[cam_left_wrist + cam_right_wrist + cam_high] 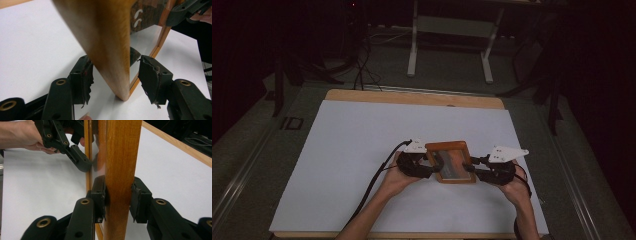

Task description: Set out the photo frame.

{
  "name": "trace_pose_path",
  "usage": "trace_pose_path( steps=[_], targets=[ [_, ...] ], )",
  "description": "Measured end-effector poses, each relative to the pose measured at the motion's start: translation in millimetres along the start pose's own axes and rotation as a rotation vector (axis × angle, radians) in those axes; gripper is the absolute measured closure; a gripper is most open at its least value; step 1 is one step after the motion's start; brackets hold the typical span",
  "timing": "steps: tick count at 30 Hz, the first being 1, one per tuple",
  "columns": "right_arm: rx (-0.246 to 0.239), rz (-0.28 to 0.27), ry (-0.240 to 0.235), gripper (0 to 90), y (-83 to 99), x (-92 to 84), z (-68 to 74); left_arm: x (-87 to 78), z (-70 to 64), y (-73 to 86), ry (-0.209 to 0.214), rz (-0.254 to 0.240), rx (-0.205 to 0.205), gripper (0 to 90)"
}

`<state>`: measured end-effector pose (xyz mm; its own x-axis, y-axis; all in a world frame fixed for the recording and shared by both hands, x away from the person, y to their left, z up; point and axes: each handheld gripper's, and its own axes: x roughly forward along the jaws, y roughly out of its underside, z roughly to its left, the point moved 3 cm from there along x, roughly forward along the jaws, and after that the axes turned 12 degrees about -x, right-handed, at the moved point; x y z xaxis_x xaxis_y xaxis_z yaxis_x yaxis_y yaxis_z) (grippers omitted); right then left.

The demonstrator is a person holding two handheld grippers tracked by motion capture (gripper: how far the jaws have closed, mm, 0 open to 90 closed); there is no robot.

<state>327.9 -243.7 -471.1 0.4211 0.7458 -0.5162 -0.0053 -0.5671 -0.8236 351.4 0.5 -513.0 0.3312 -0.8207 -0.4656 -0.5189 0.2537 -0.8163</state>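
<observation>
Right gripper view: the right gripper [117,200] has its jaws clenched on the wooden edge of a framed mirror [120,157], pads pressing both faces. Left gripper view: the left gripper [115,75] has its jaws released, straddling the opposite edge of the frame without touching it. High view: the mirror sits between both grippers at about 6 o'clock of the white-covered desk [362,130], near the front edge.

Wooden-framed mirror [452,161] raised over table (tilted).
</observation>
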Motion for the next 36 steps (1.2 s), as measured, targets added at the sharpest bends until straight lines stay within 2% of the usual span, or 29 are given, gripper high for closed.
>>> trace_pose_path(
  steps=[10,15,17,19,22,29,36],
  targets=[
    [0.019,0.006,0.003,65.9,4.8,-1.5,-2.9,1.2,-5.9,-1.5,0.020,0.014,0.017,55.6],
    [0.033,0.005,-0.001,64.3,7.8,-2.6,-4.2,0.1,-9.2,-2.9,0.019,0.022,0.026,59.2],
    [0.028,0.006,0.000,63.2,8.0,-3.2,-4.2,-0.7,-11.1,-4.6,-0.001,0.025,0.037,59.7],
    [0.026,0.008,0.001,63.3,7.6,-3.1,-4.1,-1.3,-11.1,-4.8,0.000,0.026,0.034,59.7],
    [0.028,0.001,0.004,63.3,6.2,-3.0,-4.1,-3.8,-11.1,-5.6,0.007,0.021,0.023,59.7],
    [0.040,-0.029,0.010,63.3,2.3,-2.6,-3.7,-11.4,-11.2,-6.8,0.028,0.000,-0.034,59.7],
    [0.044,-0.031,0.000,63.4,-3.7,4.0,-0.6,-21.5,-8.1,-7.6,0.025,0.029,-0.059,59.7]
  ],
)
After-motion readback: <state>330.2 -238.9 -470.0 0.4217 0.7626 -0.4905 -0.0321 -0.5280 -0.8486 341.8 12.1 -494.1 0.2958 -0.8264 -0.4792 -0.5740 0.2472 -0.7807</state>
